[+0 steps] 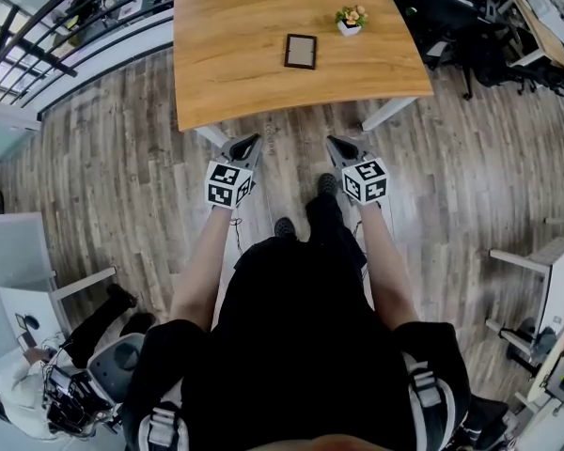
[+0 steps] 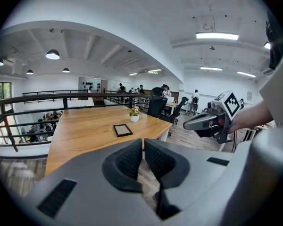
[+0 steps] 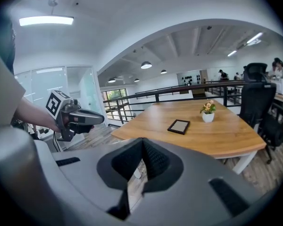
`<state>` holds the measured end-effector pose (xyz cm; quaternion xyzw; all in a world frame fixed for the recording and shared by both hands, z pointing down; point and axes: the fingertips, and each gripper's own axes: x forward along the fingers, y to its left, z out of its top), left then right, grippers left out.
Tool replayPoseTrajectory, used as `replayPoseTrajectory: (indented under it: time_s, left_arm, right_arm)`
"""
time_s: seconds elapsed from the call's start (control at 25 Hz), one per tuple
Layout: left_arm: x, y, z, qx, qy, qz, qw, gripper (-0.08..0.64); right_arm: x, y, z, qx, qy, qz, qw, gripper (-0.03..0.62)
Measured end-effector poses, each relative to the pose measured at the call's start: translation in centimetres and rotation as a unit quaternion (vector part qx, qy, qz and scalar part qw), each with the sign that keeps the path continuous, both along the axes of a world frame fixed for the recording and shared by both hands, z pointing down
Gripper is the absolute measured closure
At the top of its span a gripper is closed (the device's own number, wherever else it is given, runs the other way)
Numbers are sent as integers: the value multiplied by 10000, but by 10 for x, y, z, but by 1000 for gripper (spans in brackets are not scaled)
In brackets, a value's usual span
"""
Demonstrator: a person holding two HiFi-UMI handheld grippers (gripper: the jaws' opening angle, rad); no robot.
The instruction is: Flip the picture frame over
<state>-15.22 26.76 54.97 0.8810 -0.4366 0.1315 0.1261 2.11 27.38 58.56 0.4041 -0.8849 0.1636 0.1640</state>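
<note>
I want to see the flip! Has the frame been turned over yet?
Not yet. Nothing looks done: the picture frame lies flat on the table, untouched. Nothing is in hand: the left gripper and right gripper are shut, empty, short of the table. Still to do: reaching, gripping, flipping.

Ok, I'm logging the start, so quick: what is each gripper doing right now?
The left gripper is closed, holding nothing.
The right gripper is closed, holding nothing.

Picture frame (image 1: pixel 300 51) contents too small
</note>
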Motion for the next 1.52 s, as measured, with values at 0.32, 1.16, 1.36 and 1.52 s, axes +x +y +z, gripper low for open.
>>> replayPoseTrajectory:
  time_s: [0.32, 1.16, 1.36, 1.52]
  left_arm:
    - [8, -33, 8, -92, -34, -170, 9998, 529]
    - [73, -166, 3, -278, -144, -566, 9979, 528]
    - [78, -181, 13, -382, -180, -654, 9970, 528]
    - [89, -195, 16, -398, -189, -697, 9966, 529]
  right_arm:
    - [4, -47, 7, -65, -13, -208, 9998, 584]
    - [65, -197, 8, -302, -72, -503, 9983, 584]
    - [68, -213, 14, -365, -73, -628, 9973, 584]
    - [76, -227, 21, -443, -51, -699, 9966, 584]
